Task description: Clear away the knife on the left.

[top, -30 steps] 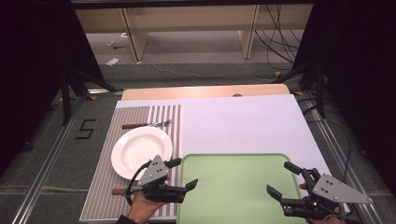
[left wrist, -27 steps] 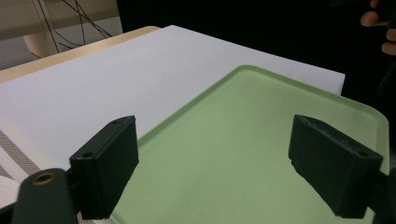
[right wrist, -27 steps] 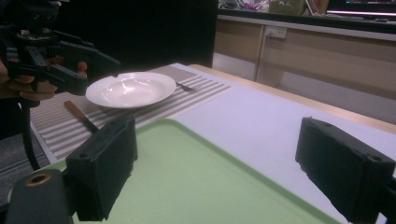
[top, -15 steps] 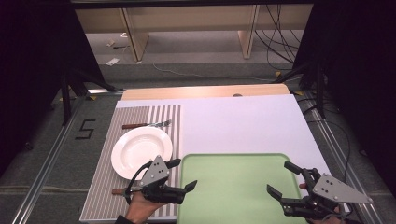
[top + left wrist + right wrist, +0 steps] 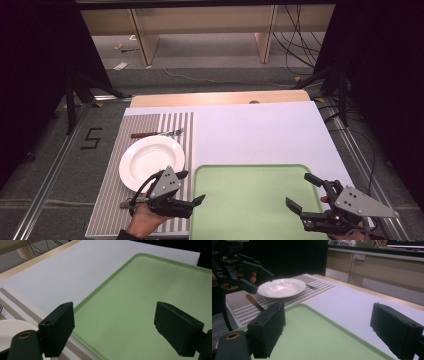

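Your left gripper (image 5: 191,187) hangs wide and empty over the tray's (image 5: 250,200) left rim; your right gripper (image 5: 305,194), also wide and empty, sits at its right rim. The tray lies at the desk's near edge, long axis running from one gripper to the other. The plate (image 5: 151,161) sits nearest your left hand, on the striped mat (image 5: 110,200).

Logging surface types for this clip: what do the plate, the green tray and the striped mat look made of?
Plate: likely glazed ceramic, white with glossy highlights. Green tray: probably moulded plastic, matte, with a rounded raised rim. Striped mat: looks like woven fabric or vinyl, dull and flat; the weave is too fine to tell.
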Tool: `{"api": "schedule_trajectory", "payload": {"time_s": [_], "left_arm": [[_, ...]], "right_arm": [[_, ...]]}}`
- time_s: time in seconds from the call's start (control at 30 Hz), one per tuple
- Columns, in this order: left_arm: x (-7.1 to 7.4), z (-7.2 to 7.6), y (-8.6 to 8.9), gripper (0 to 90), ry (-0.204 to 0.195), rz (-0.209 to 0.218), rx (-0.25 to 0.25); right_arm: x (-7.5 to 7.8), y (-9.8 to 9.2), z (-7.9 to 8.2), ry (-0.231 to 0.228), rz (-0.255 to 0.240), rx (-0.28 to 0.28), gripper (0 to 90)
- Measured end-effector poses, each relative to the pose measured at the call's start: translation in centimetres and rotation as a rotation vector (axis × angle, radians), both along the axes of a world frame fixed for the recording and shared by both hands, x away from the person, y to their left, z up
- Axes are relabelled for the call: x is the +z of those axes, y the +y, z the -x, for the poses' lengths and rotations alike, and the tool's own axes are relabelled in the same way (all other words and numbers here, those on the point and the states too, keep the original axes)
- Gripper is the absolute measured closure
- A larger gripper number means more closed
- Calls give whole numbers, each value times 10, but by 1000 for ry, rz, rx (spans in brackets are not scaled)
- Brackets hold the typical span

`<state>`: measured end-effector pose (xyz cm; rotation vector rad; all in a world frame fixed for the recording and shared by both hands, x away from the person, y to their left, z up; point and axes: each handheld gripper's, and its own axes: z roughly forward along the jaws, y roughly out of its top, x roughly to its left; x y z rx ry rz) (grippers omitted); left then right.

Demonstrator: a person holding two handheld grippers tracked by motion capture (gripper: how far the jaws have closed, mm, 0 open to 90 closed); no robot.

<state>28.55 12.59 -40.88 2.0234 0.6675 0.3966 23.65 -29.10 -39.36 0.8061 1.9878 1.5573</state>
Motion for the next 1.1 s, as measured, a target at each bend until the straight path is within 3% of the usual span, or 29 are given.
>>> {"api": "schedule_trajectory", "payload": {"time_s": [0.3,0.57,1.1], "left_arm": [[-1,-1,9,175,3,-51,-6],[-6,-1,19,179,28,-104,-11],[-22,1,30,167,131,-268,-51]], "right_arm": [[0,0,0,1,2,0,138],[0,0,0,-1,1,-1,138],[0,0,0,0,4,0,138]]}}
